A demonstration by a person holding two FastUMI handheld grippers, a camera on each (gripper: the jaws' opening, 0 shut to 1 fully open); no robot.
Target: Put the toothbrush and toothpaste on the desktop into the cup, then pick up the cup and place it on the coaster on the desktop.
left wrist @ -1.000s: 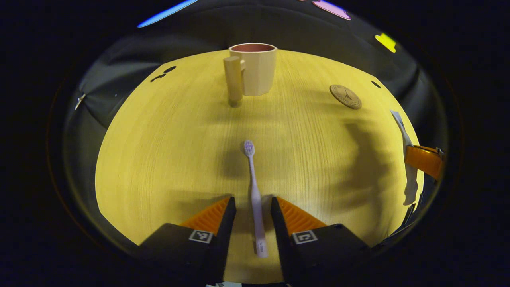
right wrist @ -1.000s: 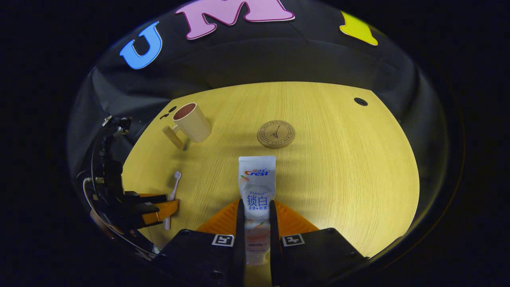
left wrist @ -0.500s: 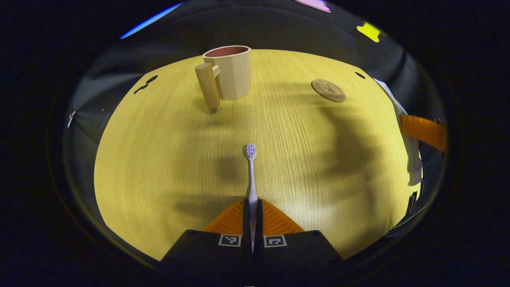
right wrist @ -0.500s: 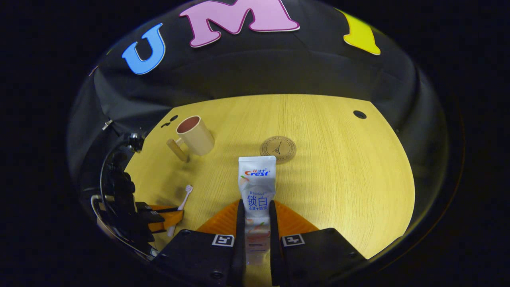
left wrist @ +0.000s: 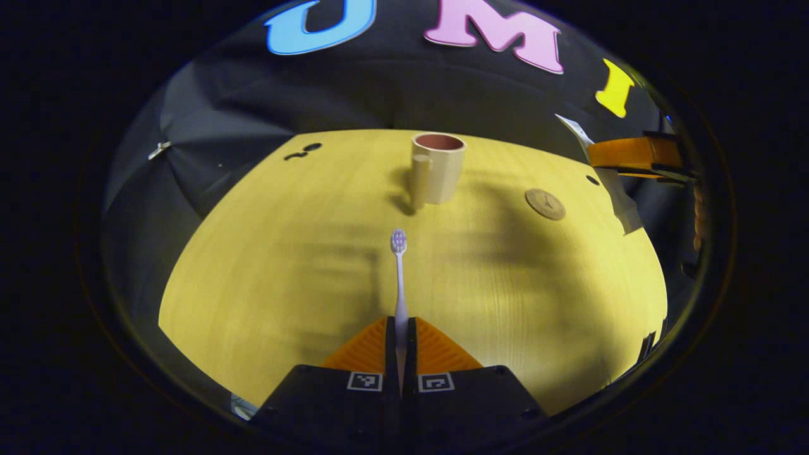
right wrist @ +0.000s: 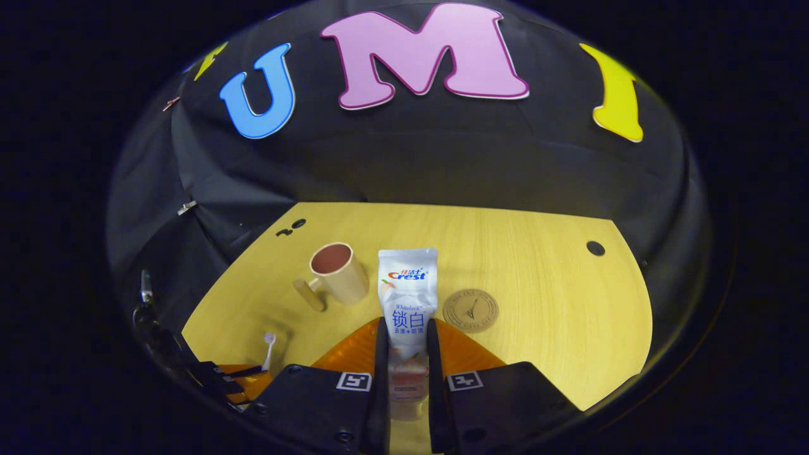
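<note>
My left gripper [left wrist: 399, 328] is shut on the pale lilac toothbrush [left wrist: 399, 272], whose bristled head points away, lifted above the yellow desktop [left wrist: 284, 265]. Straight ahead stands the beige cup [left wrist: 438, 167] with a pink inside and a peg handle toward me. The round brown coaster [left wrist: 545, 204] lies to its right. My right gripper [right wrist: 404, 332] is shut on the white toothpaste tube [right wrist: 407, 297], held high over the desk. Below it I see the cup [right wrist: 339, 273] left of the tube and the coaster [right wrist: 470, 309] right of it. The left gripper with the toothbrush [right wrist: 268, 351] sits at lower left.
The right gripper's orange finger and toothpaste tube [left wrist: 622, 202] hang at the upper right in the left gripper view. Small dark holes [right wrist: 595, 248] mark the desk's far corners. Black cloth surrounds the desk behind and to the left.
The left gripper closed on the toothbrush and lifted it off the desk. Both grippers rose, so the desk, cup and coaster look smaller and lower. The right gripper kept its hold on the tube.
</note>
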